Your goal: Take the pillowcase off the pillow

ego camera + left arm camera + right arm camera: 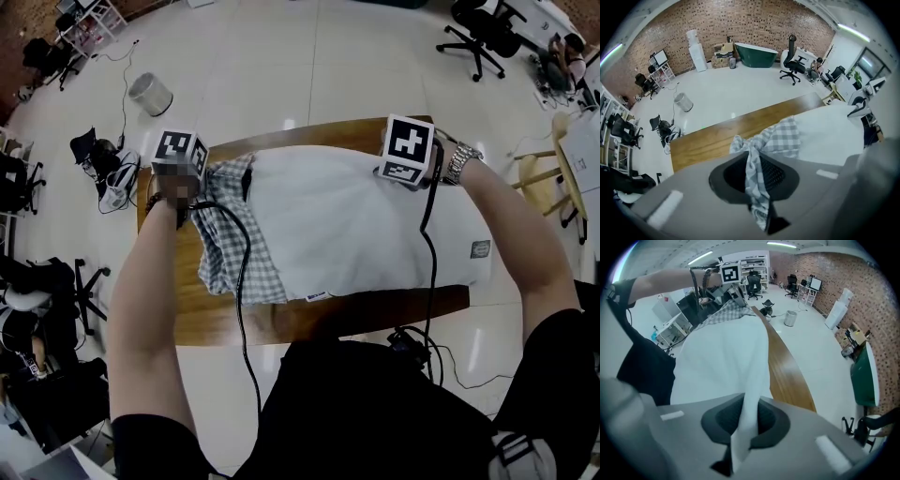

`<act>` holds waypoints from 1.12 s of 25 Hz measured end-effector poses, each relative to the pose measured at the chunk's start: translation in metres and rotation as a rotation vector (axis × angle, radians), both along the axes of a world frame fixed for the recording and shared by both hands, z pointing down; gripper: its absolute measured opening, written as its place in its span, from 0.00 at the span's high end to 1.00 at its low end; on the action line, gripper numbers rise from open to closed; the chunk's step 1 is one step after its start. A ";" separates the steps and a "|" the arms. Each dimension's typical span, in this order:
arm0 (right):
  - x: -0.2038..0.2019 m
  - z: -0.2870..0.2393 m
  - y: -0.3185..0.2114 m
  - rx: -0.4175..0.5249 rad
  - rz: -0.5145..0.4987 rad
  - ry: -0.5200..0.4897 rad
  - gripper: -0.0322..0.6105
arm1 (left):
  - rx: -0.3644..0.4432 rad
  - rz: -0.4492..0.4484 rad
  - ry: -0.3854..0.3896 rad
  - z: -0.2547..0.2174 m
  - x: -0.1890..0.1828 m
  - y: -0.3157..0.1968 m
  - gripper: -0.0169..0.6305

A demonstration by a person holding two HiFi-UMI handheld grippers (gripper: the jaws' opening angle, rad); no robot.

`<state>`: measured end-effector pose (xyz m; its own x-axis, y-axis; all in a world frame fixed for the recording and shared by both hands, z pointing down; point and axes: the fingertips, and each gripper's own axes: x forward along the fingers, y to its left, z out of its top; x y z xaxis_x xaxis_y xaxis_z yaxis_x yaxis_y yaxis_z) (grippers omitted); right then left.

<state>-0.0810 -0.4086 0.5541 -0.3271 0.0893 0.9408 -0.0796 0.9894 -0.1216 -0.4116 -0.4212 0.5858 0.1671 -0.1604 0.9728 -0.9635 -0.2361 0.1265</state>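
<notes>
the pillowcase [228, 246] is mostly off: its checked cloth lies bunched over the left end of the white pillow [361, 225], which lies lengthwise on the wooden table [234, 323]. the left gripper [757, 194] has its jaws closed on a twisted fold of that checked cloth at the far left corner. the right gripper [740, 437] is pinched tight on a fold of the pillow's own white cover at the far edge, well apart from the left one. to do this step well, i'd judge the right grip should act as the anchor, held firm and low, while the left draws the case straight off to the left, along the pillow's length and close to the table, so the pull isn't wasted on lifting. the near side of the case reaches further along the pillow than the far side, so the cloth may bind on the near corner. a pull angled slightly toward the person, or a fresh grip there, would probably free it. both pinches are on thin folds, so a jerk could slip either one. both grippers point steeply downward. the left forearm [155, 281] reaches up from the lower left. the right forearm [511, 216], with a watch [460, 161] on its wrist, comes in from the right, and cables trail from both grippers.
</notes>
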 end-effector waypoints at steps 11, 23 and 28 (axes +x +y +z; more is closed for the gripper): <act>-0.011 -0.003 -0.008 0.185 -0.015 -0.087 0.63 | 0.145 -0.014 -0.012 -0.006 -0.015 0.009 0.79; -0.054 -0.056 0.080 0.324 -0.079 -0.260 0.52 | 0.286 -0.046 0.072 -0.018 0.004 0.084 0.48; -0.061 -0.047 0.134 0.303 -0.135 -0.294 0.51 | 0.315 -0.070 0.100 -0.014 0.034 0.127 0.47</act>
